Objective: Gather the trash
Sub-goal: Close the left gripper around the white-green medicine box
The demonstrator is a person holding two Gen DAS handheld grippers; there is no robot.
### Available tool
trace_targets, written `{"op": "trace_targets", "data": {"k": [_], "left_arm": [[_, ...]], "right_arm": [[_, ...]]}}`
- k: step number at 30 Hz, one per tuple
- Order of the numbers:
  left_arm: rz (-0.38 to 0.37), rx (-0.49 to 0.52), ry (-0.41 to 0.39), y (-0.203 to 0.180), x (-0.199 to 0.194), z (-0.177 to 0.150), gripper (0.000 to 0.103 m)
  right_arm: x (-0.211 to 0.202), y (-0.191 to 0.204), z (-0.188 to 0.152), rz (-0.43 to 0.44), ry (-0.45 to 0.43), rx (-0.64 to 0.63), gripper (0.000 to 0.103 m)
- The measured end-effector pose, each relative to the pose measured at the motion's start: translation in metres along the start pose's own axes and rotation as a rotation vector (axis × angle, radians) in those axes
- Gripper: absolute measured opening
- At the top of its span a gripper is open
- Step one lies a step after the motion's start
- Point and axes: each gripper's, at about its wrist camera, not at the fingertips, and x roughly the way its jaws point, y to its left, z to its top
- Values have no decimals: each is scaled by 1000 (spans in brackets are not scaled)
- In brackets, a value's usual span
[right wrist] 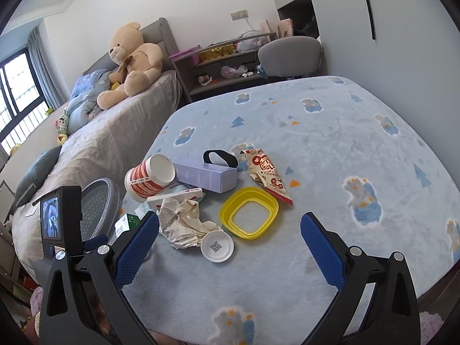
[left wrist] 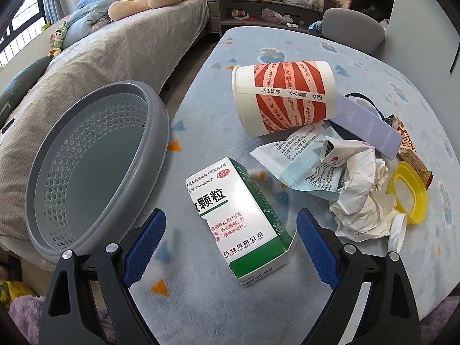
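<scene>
Both your left tongs (left wrist: 231, 251) and right tongs (right wrist: 230, 240) gape wide and hold nothing; the left straddle the torn medicine box (left wrist: 238, 218) beside the empty bin (left wrist: 95, 166), and I judge a pinch on its ripped flap could crush it or let it slip. On the desk (right wrist: 330, 143) I count one cup (right wrist: 149, 179), one purple box (right wrist: 205, 176), one yellow lid (right wrist: 248, 211), one white cap (right wrist: 217, 246), one snack wrapper (right wrist: 266, 174), one paper wad (right wrist: 182, 220) and one pouch (left wrist: 302, 161).

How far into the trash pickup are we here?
Done: nothing visible; the grey basket looks empty. In hand: nothing; left gripper is open, straddling the medicine box, and right gripper is open above the table. Left: box, paper cup, crumpled paper, white lid, yellow ring, purple box, snack wrapper.
</scene>
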Motion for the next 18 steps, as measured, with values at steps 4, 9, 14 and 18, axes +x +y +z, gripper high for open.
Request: {"op": "trace_targets", "data": {"k": [4, 9, 14, 18], "left_arm": [[1, 4, -4, 0, 3, 2, 88], [-42, -15, 7, 5, 8, 3, 72], [-73, 2, -4, 3, 4, 0, 46], [-84, 8, -9, 2, 1, -3, 43]], "right_arm": [[-1, 0, 0, -1, 0, 0, 97], [1, 0, -2, -2, 7, -1, 97], [1, -1, -3, -5, 10, 1, 97], [5, -1, -5, -9, 21, 5, 97]]}}
